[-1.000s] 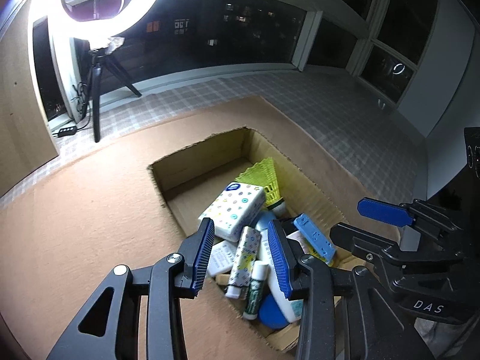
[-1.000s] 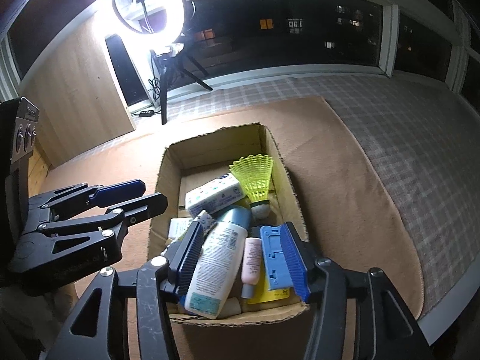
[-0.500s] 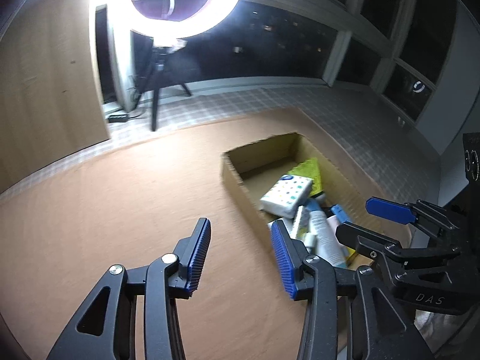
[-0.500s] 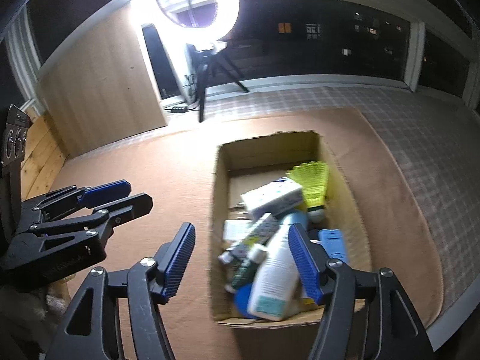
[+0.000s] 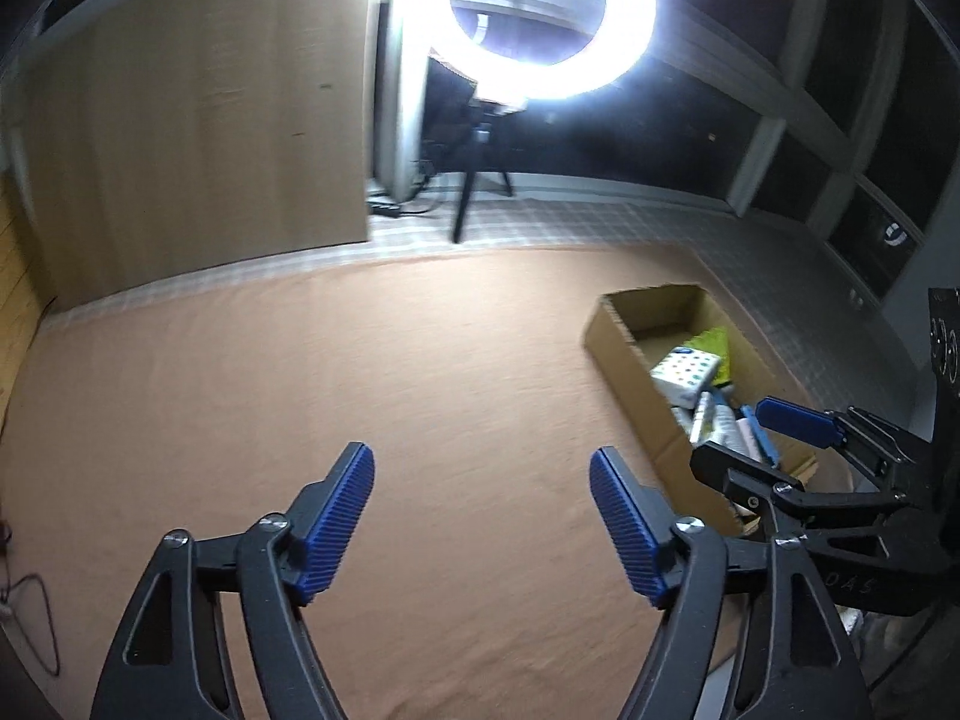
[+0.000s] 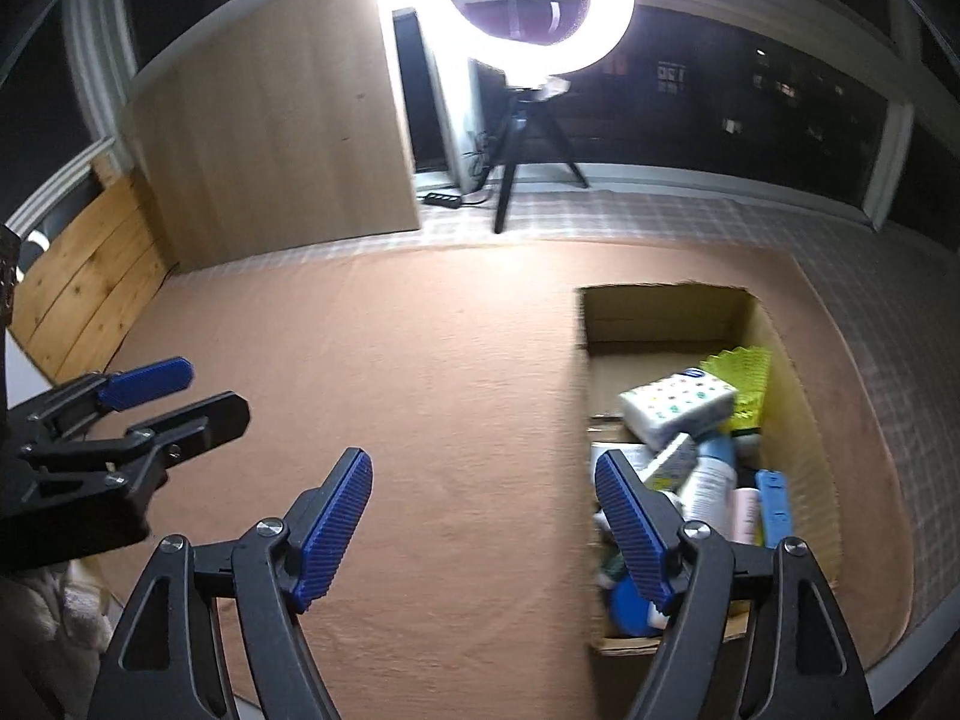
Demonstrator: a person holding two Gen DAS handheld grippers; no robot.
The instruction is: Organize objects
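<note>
While both tools hang above bare brown mat, nothing sits between either pair of blue ribbed pads. In the left wrist view the left hand-held gripper (image 5: 482, 519) has its jaws spread wide and opening, with only the brown mat (image 5: 300, 390) showing in the gap. The right hand-held gripper (image 6: 483, 516) is in the same condition — jaws apart and opening, empty, over the mat.

A cardboard box (image 6: 654, 312) lies on the mat to the right of both tools, open at the top and well clear of the left pair of pads; in the right wrist view the right pad overlaps its near left corner in the picture, though I cannot tell whether they touch. Inside, the things are heaped toward the near end:
- a white packet with coloured dots (image 6: 678, 405) lying on top, tilted
- a yellow-green shuttlecock (image 6: 744, 378) against the right wall, just beside the packet
- a white bottle (image 6: 711, 480) lying lengthwise below the packet
- a pink tube (image 6: 746, 516) and a flat blue piece (image 6: 774, 507) side by side at the right
- a blue round cap (image 6: 627, 603) at the near end

The far end of the box is bare cardboard. Beyond the mat a lit ring light (image 6: 537, 0) stands on a black tripod (image 6: 522, 150) on the checked floor — its glare washes out the wall panel beside it.
</note>
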